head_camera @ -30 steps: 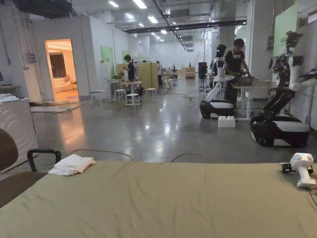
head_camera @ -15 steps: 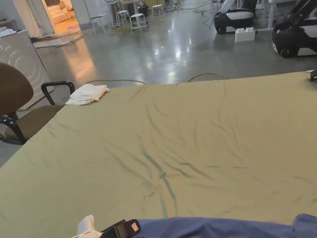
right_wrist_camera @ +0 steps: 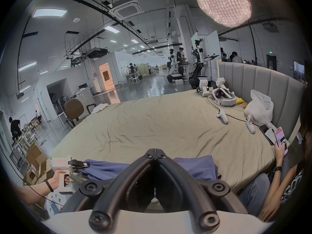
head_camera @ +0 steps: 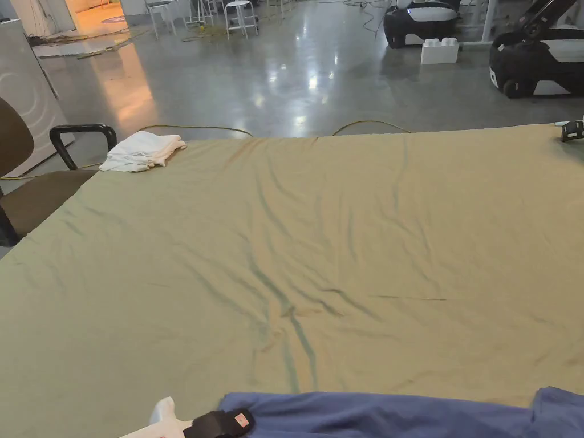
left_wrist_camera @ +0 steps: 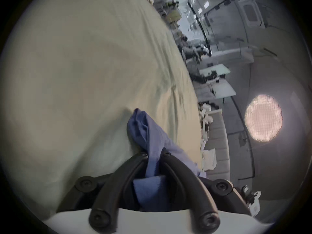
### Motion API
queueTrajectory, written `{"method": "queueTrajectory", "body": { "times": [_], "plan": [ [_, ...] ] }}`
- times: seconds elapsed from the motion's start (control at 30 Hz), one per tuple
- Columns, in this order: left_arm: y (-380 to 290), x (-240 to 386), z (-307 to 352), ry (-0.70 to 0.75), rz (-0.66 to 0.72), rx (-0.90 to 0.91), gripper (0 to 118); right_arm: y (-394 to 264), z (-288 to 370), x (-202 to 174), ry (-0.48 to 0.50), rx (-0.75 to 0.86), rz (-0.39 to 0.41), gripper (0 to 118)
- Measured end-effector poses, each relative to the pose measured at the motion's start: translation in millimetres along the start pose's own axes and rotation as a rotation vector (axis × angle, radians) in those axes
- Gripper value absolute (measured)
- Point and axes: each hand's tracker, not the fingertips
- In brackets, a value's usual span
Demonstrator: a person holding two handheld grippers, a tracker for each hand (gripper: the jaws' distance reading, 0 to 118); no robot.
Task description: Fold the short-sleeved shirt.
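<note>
Bed sheet, blue shirt crosswise

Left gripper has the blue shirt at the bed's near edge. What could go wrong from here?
1. The left gripper pinches a bunched fold of the blue shirt; it may spread unevenly.
2. The right gripper is shut with no cloth between its jaws, so only one corner is controlled.
3. Dragging may rumple the wrinkled bedsheet.

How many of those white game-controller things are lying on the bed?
2. One white controller lies near the headset, a second controller sits closer to the white plastic bag. More may be hidden behind the bag.
</note>
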Motion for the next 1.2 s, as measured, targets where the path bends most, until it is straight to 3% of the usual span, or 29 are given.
{"method": "queueTrajectory", "body": {
  "times": [0.07, 0.17, 0.3, 0.4, 0.53, 0.77, 0.83, 0.87, 0.93, 1.03, 1.1, 1.13, 1.17, 1.2],
  "plan": [
    [8, 7, 18, -0.025, 0.042, 0.069, 9, 1, -2, 1, 0.010, -0.006, -0.014, 0],
    [27, 30, 62, 0.080, -0.054, 0.166, 9, 1, -2, 3, 0.033, 0.000, -0.029, 0],
    [47, 77, 121, 0.268, -0.279, 0.256, 9, -4, 0, 7, 0.067, 0.006, -0.047, 0],
    [24, 139, 127, 0.250, -0.431, 0.280, 9, -10, -2, 12, 0.094, -0.004, -0.080, 0],
    [-24, 188, 65, 0.108, -0.516, 0.133, 9, -14, 8, 16, 0.130, 0.020, -0.120, 0],
    [-118, 191, -106, 0.297, -0.720, -0.199, 10, -20, 53, 30, 0.054, 0.065, -0.073, 0],
    [-129, 185, -130, 0.373, -0.732, -0.217, 23, -25, 67, 41, 0.015, 0.075, -0.100, 0],
    [-130, 183, -136, 0.368, -0.737, -0.220, 48, -27, 72, 45, 0.009, 0.071, -0.111, 0],
    [-125, 185, -127, 0.273, -0.679, -0.211, 77, -33, 79, 56, -0.014, 0.065, -0.133, 0],
    [-113, 198, -94, 0.124, -0.636, -0.063, 81, -40, 81, 67, -0.029, 0.048, -0.175, 0],
    [-97, 191, -75, 0.093, -0.558, 0.025, 76, -44, 78, 73, -0.017, 0.036, -0.213, 0],
    [-92, 184, -70, 0.109, -0.483, 0.051, 63, -45, 78, 74, -0.004, 0.036, -0.228, 0],
    [-85, 173, -70, 0.107, -0.390, 0.052, 23, -46, 78, 75, 0.010, 0.037, -0.244, 0],
    [-84, 162, -73, 0.079, -0.326, 0.032, 0, -48, 78, 76, 0.021, 0.035, -0.249, 0]
  ]
}}
